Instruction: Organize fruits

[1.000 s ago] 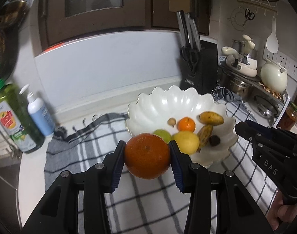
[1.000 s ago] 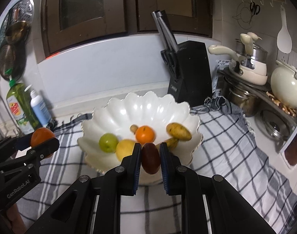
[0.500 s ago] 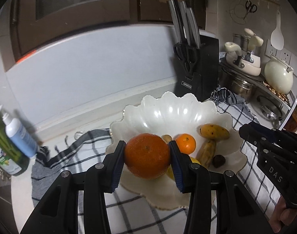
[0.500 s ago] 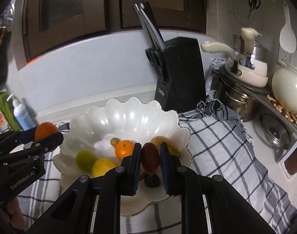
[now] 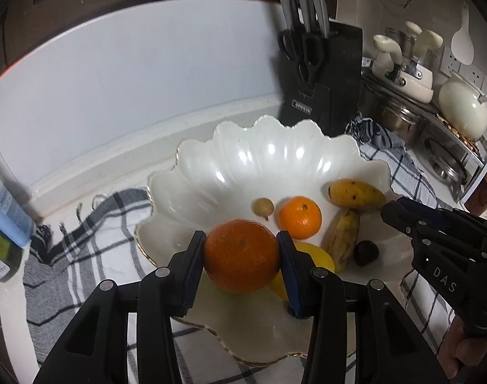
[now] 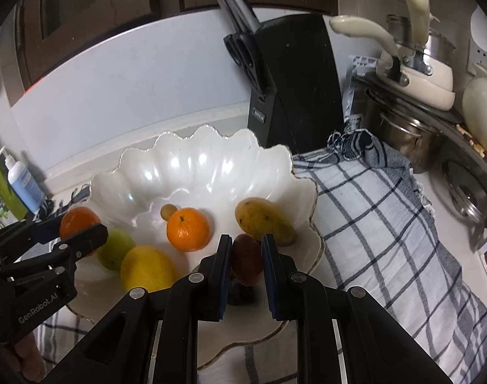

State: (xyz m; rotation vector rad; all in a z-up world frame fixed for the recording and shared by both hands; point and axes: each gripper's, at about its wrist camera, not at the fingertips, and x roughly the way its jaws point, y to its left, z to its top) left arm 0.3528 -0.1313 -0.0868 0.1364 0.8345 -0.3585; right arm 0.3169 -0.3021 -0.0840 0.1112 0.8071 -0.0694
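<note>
My left gripper (image 5: pixel 241 256) is shut on a large orange (image 5: pixel 241 256) and holds it over the near part of the white scalloped bowl (image 5: pixel 275 153). My right gripper (image 6: pixel 246 259) is shut on a dark red plum (image 6: pixel 247 258), above the bowl's (image 6: pixel 192 163) near right side. In the bowl lie a small orange (image 6: pixel 188 228), a yellow lemon (image 6: pixel 147 268), a green fruit (image 6: pixel 115 248), two yellow mangoes (image 5: pixel 355 194), a dark fruit (image 5: pixel 365 252) and a small brown fruit (image 5: pixel 262 206).
The bowl stands on a checked cloth (image 6: pixel 380 224). A black knife block (image 6: pixel 291 80) stands right behind it. Pots and a cream kettle (image 6: pixel 416 76) crowd the right. Soap bottles (image 6: pixel 22 182) stand at the left by the wall.
Both grippers have moved forward and down over the bowl with their fruits still held. The bowl now looks larger and closer in both views.
</note>
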